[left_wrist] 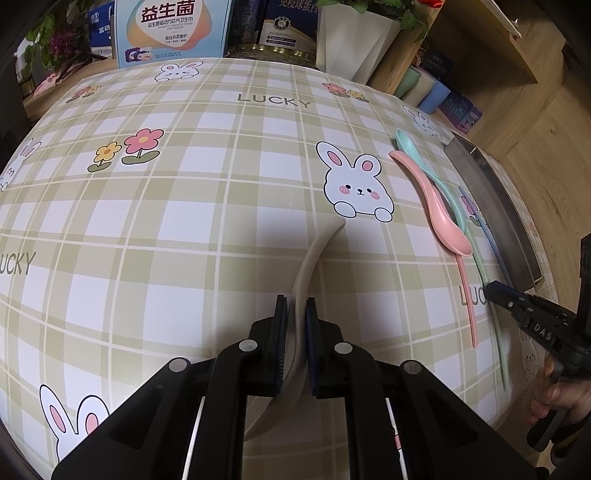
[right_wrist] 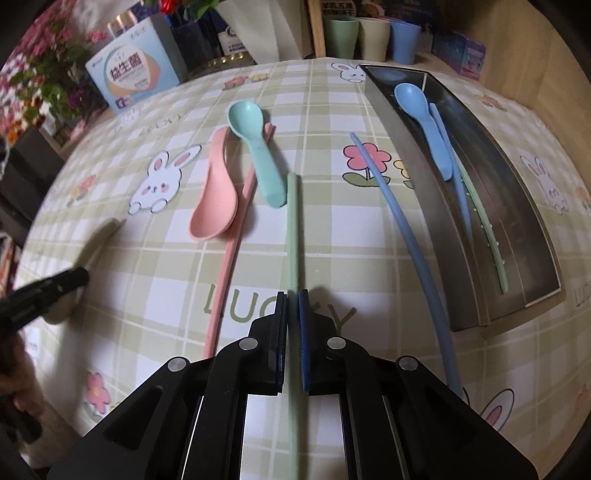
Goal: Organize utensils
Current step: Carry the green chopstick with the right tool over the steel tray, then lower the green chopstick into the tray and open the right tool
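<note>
My left gripper (left_wrist: pixel 296 306) is shut on a beige spoon (left_wrist: pixel 314 251), whose handle runs forward over the checked tablecloth. My right gripper (right_wrist: pixel 293 301) is shut on a green chopstick (right_wrist: pixel 293 221) that lies on the cloth. A pink spoon (right_wrist: pixel 216 199), a pink chopstick (right_wrist: pixel 229 266), a teal spoon (right_wrist: pixel 258 147) and a blue chopstick (right_wrist: pixel 406 229) lie on the cloth. The steel tray (right_wrist: pixel 532 236) on the right holds a blue spoon (right_wrist: pixel 424 118), a blue chopstick and a green chopstick. In the left wrist view the right gripper (left_wrist: pixel 495 291) is at the right by the tray (left_wrist: pixel 491 199).
Boxes (left_wrist: pixel 173 29), a white plant pot (left_wrist: pixel 354 37) and pastel cups (right_wrist: pixel 373 37) stand along the table's far edge. A wooden surface (left_wrist: pixel 535 147) lies past the tray. The left gripper (right_wrist: pixel 55 288) shows at the left of the right wrist view.
</note>
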Tool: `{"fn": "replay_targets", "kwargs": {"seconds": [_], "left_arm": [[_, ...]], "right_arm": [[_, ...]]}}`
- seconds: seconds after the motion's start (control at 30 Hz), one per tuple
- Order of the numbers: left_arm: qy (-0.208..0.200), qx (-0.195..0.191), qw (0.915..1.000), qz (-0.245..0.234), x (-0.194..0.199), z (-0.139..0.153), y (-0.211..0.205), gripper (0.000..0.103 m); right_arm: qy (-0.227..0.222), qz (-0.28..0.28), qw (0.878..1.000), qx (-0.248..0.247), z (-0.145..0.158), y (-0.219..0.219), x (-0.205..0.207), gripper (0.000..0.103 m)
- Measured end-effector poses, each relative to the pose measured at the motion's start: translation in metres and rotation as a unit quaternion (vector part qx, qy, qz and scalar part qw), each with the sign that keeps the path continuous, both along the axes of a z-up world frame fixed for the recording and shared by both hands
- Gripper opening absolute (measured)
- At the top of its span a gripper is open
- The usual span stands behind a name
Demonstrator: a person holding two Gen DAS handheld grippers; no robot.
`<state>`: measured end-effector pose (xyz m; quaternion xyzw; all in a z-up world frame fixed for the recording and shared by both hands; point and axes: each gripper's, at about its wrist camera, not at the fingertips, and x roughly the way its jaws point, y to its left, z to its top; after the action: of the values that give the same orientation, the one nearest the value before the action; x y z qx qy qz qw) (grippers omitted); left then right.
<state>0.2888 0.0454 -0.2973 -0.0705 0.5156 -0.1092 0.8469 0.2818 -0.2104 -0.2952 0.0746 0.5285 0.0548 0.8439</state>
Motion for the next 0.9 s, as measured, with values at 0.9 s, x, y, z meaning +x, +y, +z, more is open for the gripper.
{"fn": "replay_targets", "kwargs": {"seconds": [0.9], "left_arm": [[0.004, 0.013, 0.9999, 0.003, 0.001, 0.001, -0.004, 0.010]], "right_arm": [[-0.033, -0.027, 0.999, 0.023, 0.032, -0.114, 0.113, 0.006]]}}
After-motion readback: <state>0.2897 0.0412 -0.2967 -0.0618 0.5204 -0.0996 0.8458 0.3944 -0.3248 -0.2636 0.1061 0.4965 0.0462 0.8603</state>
